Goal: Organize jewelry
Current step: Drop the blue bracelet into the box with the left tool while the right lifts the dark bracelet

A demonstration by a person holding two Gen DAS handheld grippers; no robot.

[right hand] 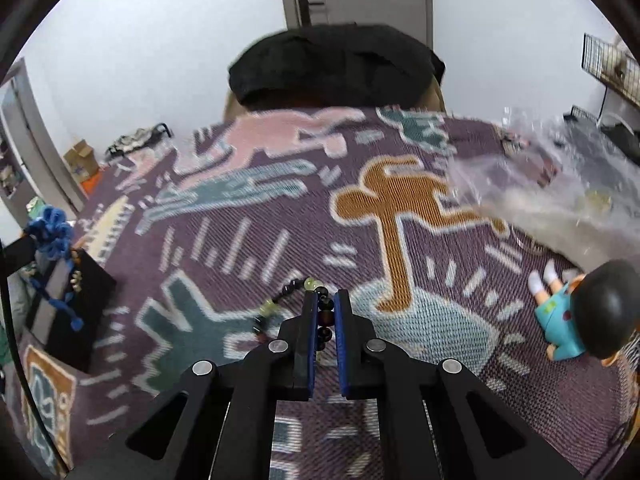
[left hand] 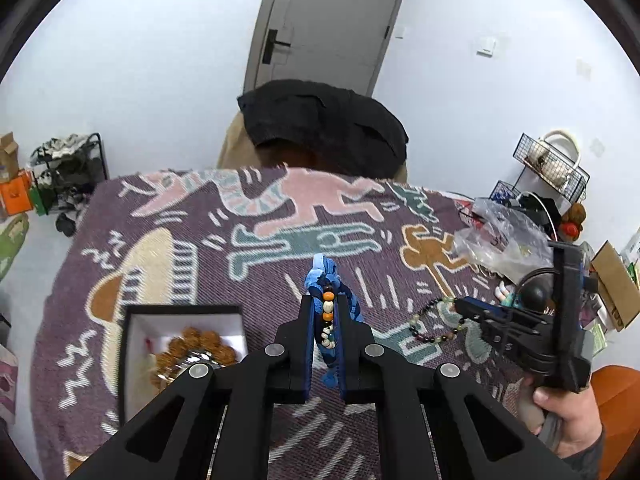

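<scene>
So far we have some bracelets in the box [left hand: 132,344] at lower left, while our left hand-held gripper [left hand: 325,300] pinches a blue bracelet [left hand: 326,276] mid-frame and our right hand-held gripper [right hand: 326,298] pinches a dark bead string [right hand: 298,286], both unstored.

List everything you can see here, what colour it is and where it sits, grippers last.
Blue cord bracelet: one, blue with mixed beads, between the left gripper's fingers.
Dark bead bracelet: one, dark and pale green beads, in the right gripper, trailing onto the blanket.
Box: one, black, white inside, left on the blanket, brown beads in it.
Blanket: one, purple, patterned.
Plastic bag: one, clear, far right.
Doll: one, dark-haired, teal clothes, right.
Left gripper: shut.
Right gripper: shut.
</scene>
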